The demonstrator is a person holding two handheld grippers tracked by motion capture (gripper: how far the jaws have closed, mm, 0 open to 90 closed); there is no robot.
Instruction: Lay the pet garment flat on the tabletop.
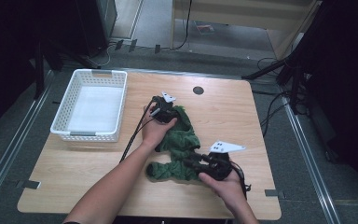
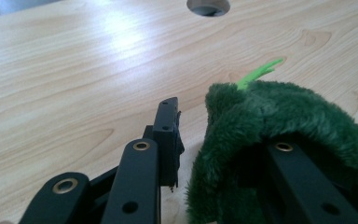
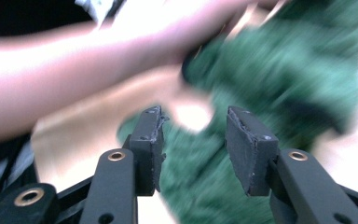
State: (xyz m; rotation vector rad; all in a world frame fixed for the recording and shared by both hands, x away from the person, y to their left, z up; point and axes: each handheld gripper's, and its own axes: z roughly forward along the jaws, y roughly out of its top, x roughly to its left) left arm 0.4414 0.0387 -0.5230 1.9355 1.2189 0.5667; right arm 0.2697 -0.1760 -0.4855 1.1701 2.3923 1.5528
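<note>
Fuzzy green cloth (image 1: 181, 142), rumpled, draped.

One green cloth (image 1: 179, 144), one white basket (image 1: 93, 105), seemingly empty.

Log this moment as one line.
left gripper: open, one jaw under green cloth | right gripper: open over cloth | basket: far left

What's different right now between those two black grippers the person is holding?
The left gripper has one jaw tucked under the fuzzy green cloth; the right gripper stands open with both jaws bare, the cloth beyond them. From above, the left gripper works the cloth's far end, the right its near end. Both are black with two jaws.
</note>
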